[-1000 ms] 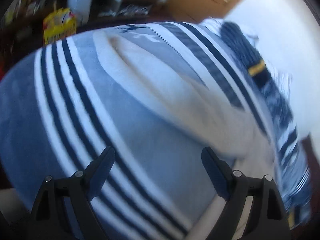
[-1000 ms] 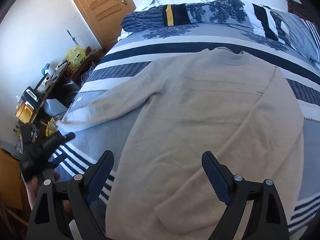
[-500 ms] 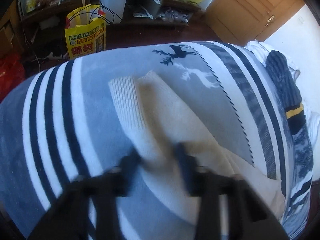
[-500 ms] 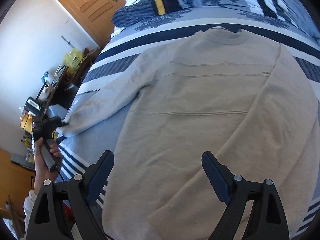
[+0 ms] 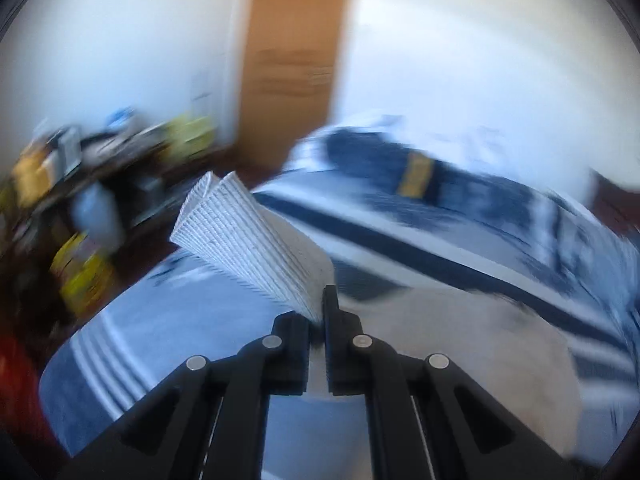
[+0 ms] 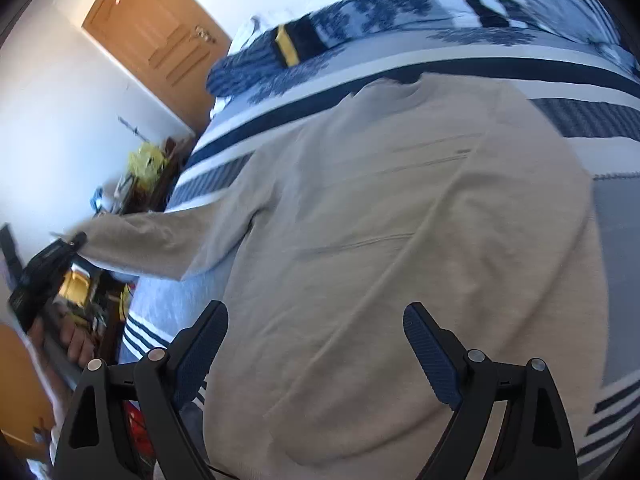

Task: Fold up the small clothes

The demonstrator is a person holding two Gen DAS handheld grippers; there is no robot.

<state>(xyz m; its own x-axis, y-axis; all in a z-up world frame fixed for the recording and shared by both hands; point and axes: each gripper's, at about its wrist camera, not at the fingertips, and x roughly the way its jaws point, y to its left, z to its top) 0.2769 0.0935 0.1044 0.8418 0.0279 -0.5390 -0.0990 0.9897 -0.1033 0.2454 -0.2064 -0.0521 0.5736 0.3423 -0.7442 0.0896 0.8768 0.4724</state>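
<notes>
A beige sweater point(image 6: 400, 240) lies spread flat on the striped blue bed cover point(image 6: 616, 224). My left gripper point(image 5: 318, 312) is shut on the ribbed cuff point(image 5: 240, 240) of its left sleeve and holds the cuff lifted off the bed. In the right wrist view the left gripper point(image 6: 60, 248) shows at the far left with the sleeve point(image 6: 160, 244) stretched out to it. My right gripper point(image 6: 316, 344) is open and empty above the sweater's lower hem area.
A dark blue folded blanket with a yellow band point(image 6: 288, 48) lies at the bed's head. A wooden door point(image 6: 156, 36) and cluttered shelves with yellow bags point(image 5: 80, 272) stand left of the bed.
My left gripper closed on the sleeve cuff and lifted it off the bed. The right gripper stayed open and shifted a little over the sweater.
</notes>
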